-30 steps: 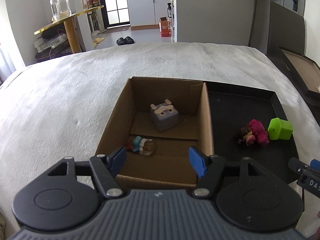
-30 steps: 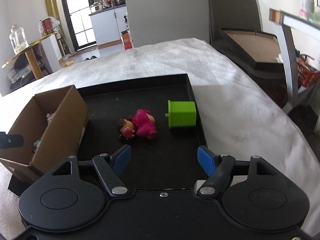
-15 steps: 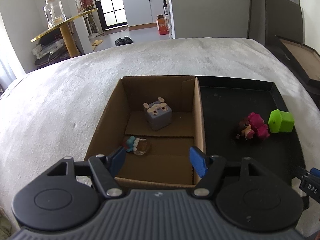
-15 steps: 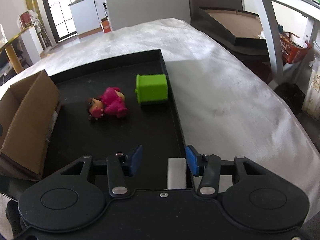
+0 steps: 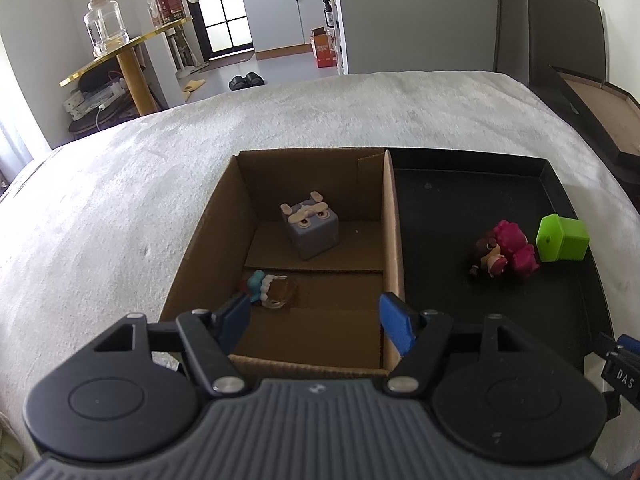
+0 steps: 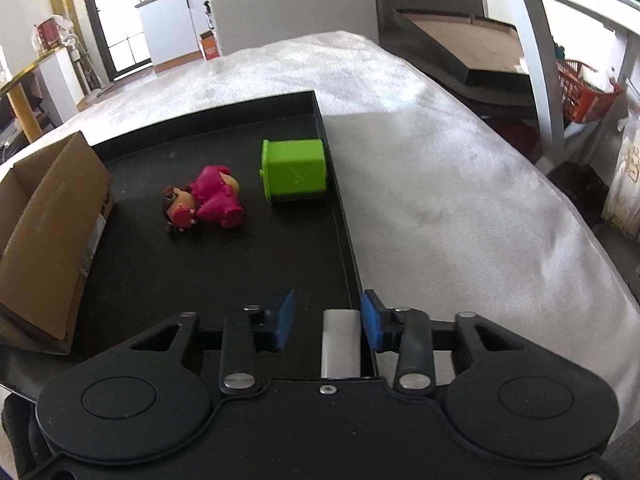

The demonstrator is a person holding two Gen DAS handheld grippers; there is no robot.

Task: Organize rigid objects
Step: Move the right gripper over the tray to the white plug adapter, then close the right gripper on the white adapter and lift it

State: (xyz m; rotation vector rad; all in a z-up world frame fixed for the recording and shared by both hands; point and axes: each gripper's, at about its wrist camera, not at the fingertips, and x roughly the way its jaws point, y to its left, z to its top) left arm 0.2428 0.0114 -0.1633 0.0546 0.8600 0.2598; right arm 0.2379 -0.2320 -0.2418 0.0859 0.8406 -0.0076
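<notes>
A cardboard box (image 5: 394, 240) stands next to a black tray (image 6: 200, 280) on the bed. Inside the box are a grey cube toy (image 5: 310, 230) and a small blue-and-brown figure (image 5: 270, 290). On the tray lie a pink doll (image 6: 208, 200) and a green cube (image 6: 296, 170) against the right rim. My left gripper (image 5: 316, 316) hangs open over the box's near edge, holding nothing. My right gripper (image 6: 328, 314) is at the tray's front right corner and its jaws are closing around a white block (image 6: 340, 340). The right pad is at the block; the left pad stands apart.
White blanket (image 6: 440, 180) covers the bed around the tray and box. A flat dark box (image 6: 460, 52) lies beyond the bed on the right, by a white table leg (image 6: 548, 80). A gold side table with a jar (image 5: 106, 36) stands far left.
The right gripper's jaws have narrowed a lot, and it has moved to the tray's right front corner, bringing the white block between them. The left gripper has barely moved.
</notes>
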